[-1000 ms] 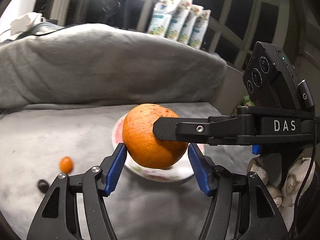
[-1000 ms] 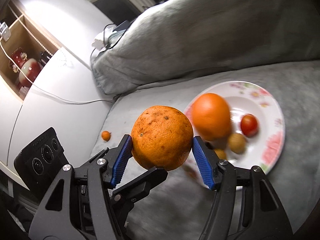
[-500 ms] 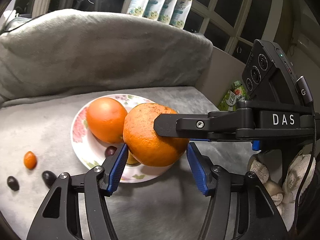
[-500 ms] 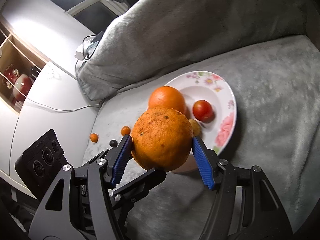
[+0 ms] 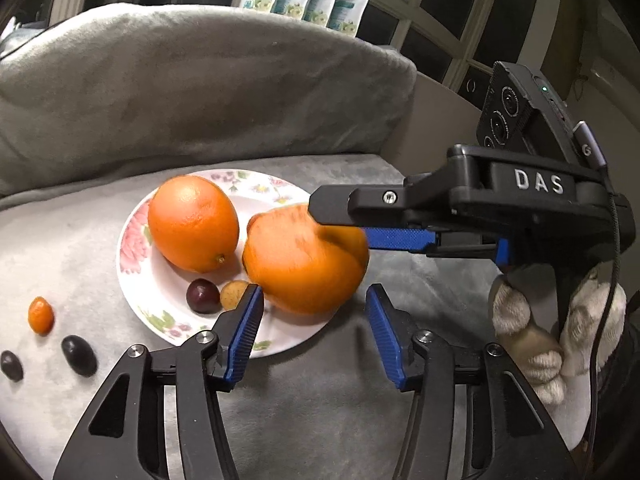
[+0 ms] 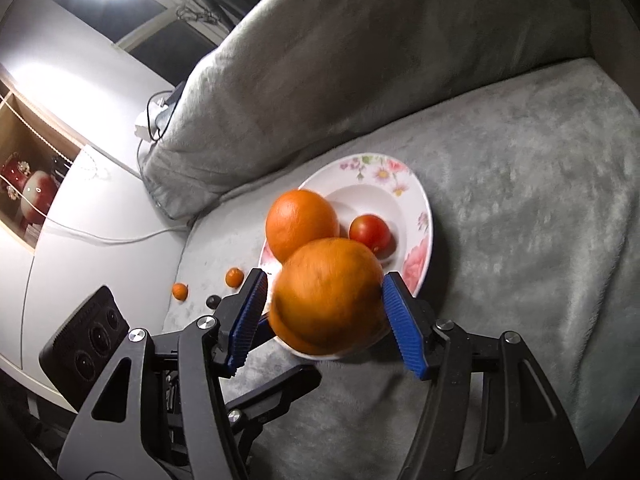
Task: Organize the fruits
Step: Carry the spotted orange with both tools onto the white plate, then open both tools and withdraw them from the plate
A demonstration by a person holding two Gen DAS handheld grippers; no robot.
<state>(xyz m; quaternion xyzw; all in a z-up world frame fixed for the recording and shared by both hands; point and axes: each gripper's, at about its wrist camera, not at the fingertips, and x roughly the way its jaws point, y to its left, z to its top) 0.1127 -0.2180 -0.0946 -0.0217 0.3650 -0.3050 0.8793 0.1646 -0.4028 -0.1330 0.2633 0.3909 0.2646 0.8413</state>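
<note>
Both grippers meet around one orange [image 5: 304, 260], which shows smeared in both wrist views while the fingers around it are sharp. It sits a little below centre of each frame, over the near edge of the plate [image 6: 424, 216]; I cannot tell whether it rests on the plate. In the right wrist view the right gripper [image 6: 325, 280] has its blue pads against both flanks of the orange, yet with the fruit so blurred I cannot tell whether they really clamp it. In the left wrist view the left gripper [image 5: 313, 294] is closing its jaws from below. The orange lies between and just beyond the pads, the left pad right at its lower edge and the right pad clear of it, so nothing is pinched there. At the right edge of that frame a gloved hand [image 5: 556, 332] holds the right gripper's handle. On the plate, a second orange [image 5: 193, 223] lies left of centre, with a dark grape [image 5: 203, 295] and a tan fruit [image 5: 234, 294] below it, and a tomato [image 6: 370, 234] shows in the right wrist view. On the grey blanket [image 5: 320, 420], in the lower left of the left wrist view, a kumquat [image 5: 40, 315] and two dark fruits [image 5: 79, 356] lie apart from the plate. A grey cushion [image 5: 200, 88] fills the upper half.
</note>
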